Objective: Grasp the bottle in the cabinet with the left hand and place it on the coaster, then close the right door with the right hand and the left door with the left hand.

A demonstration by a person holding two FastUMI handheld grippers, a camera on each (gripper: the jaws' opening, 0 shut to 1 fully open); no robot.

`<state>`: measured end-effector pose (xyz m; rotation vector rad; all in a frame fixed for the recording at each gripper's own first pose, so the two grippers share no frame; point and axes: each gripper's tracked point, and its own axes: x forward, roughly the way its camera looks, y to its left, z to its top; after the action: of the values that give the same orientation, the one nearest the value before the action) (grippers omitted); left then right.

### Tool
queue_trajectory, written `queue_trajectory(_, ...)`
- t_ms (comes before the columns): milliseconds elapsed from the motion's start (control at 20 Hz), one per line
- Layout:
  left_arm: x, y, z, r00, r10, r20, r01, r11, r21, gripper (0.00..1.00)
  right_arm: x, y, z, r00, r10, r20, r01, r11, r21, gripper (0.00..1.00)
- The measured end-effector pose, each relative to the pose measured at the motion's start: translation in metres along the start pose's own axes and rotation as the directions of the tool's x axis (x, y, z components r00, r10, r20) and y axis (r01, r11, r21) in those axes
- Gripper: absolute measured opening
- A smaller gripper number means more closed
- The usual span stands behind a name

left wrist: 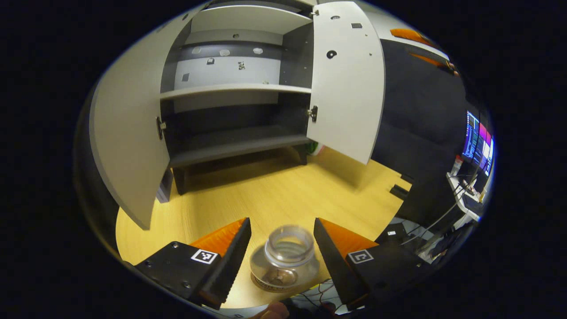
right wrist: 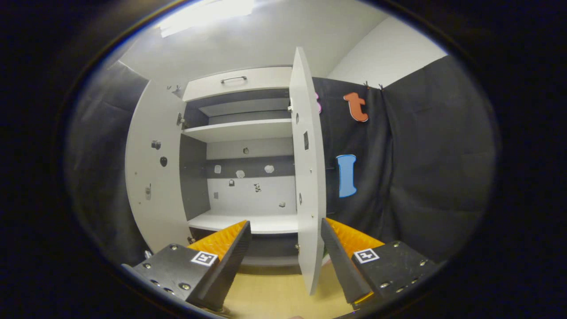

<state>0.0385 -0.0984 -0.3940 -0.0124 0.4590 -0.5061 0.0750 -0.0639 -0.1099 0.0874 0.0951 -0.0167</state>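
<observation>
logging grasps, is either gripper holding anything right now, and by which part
Nothing held. The bottle stands free between the left gripper's open jaws; the right gripper is open.

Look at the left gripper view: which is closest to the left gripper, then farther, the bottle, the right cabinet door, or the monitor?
1. The bottle, between the left gripper fingers, low in the middle.
2. The right cabinet door, open, up and right of centre.
3. The monitor, at the far right edge.

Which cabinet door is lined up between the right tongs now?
The right-hand white cabinet door, seen edge-on between the open right tongs; the left white door stands off to the side.
</observation>
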Motion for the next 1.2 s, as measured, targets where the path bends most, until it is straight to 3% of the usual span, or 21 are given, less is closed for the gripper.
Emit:
queue_trajectory(150,-0.010,-0.006,0.050,0.998,-0.004,0.065,0.004,1.000,0.000,0.95,0.001,-0.013,0.003,1.000,-0.018,0.023,0.018,1.000,0.003,0.93)
queue_trajectory(350,-0.024,-0.008,0.118,0.986,0.010,0.165,-0.011,1.000,0.000,0.97,0.012,-0.035,0.010,0.997,-0.058,0.048,0.058,0.998,-0.004,0.96)
queue_trajectory(500,-0.040,-0.010,0.173,0.970,-0.006,0.245,0.008,1.000,-0.004,0.97,0.025,-0.061,0.020,0.991,-0.107,0.076,0.108,0.994,-0.009,0.93)
queue_trajectory(600,-0.052,-0.007,0.210,0.954,-0.007,0.301,0.004,1.000,0.010,0.97,0.035,-0.080,0.026,0.985,-0.151,0.082,0.151,0.989,0.000,0.96)
queue_trajectory(900,-0.087,-0.003,0.281,0.929,0.007,0.370,-0.001,1.000,-0.018,0.96,0.056,-0.123,0.053,0.967,-0.221,0.123,0.224,0.974,-0.010,0.96)
queue_trajectory(1200,-0.117,0.015,0.307,0.893,0.160,0.420,-0.150,0.987,-0.057,0.93,0.077,-0.183,0.032,0.968,-0.249,0.044,0.250,0.968,-0.027,0.96)
